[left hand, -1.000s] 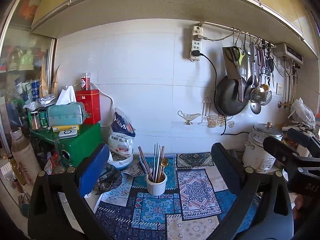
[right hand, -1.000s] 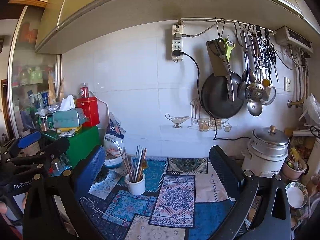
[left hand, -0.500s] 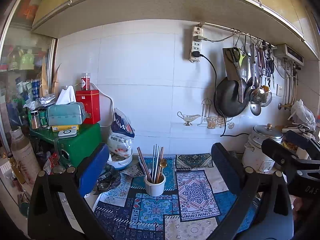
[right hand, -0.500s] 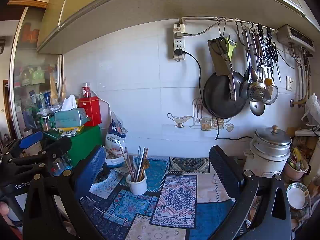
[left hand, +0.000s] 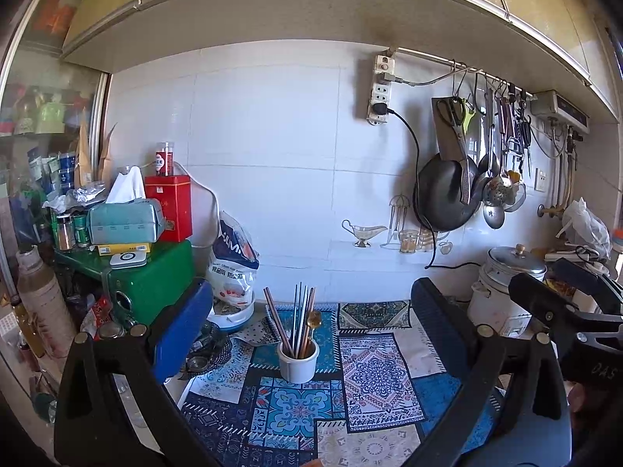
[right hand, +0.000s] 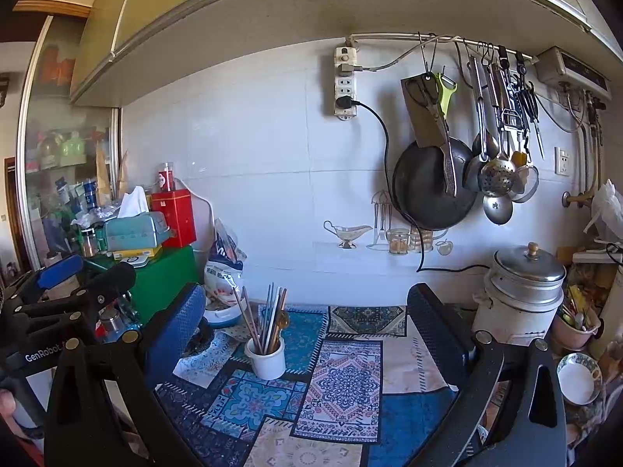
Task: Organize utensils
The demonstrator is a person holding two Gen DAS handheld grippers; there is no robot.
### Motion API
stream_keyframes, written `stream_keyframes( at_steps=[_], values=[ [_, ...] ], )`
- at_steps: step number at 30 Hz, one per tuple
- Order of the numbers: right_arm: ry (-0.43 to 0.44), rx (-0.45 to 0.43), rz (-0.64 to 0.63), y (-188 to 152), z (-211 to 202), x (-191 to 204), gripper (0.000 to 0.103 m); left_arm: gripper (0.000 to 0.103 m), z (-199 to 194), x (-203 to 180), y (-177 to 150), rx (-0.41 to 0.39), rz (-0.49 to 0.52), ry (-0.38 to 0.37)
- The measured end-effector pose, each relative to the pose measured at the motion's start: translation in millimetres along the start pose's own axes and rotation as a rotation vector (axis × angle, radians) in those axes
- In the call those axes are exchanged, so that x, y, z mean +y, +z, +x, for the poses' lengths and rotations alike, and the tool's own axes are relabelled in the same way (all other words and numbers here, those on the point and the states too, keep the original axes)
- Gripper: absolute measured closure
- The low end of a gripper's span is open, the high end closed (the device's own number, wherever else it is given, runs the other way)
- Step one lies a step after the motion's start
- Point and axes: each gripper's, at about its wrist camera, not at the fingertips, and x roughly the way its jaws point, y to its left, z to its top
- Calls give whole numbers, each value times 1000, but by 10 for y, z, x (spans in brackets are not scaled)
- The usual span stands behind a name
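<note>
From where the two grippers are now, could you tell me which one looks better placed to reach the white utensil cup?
Probably the left gripper: the white cup sits almost centred between its open fingers. For the right gripper, also open and empty, it sits off towards the blue finger.

Counter [left hand: 424, 354] under patterned mat [left hand: 362, 377], white cup [left hand: 298, 362] atop
</note>
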Motion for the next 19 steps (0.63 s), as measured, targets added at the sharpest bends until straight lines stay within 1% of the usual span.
stream_keyframes(
  at_steps=[10, 19],
  values=[
    [-4, 0, -10, 16, 39, 80, 0, 1, -7, 21, -9, 4, 4, -14],
    [-14, 11, -11, 13, 156, 106, 0, 1, 118, 78, -20, 19, -1, -21]
  ],
)
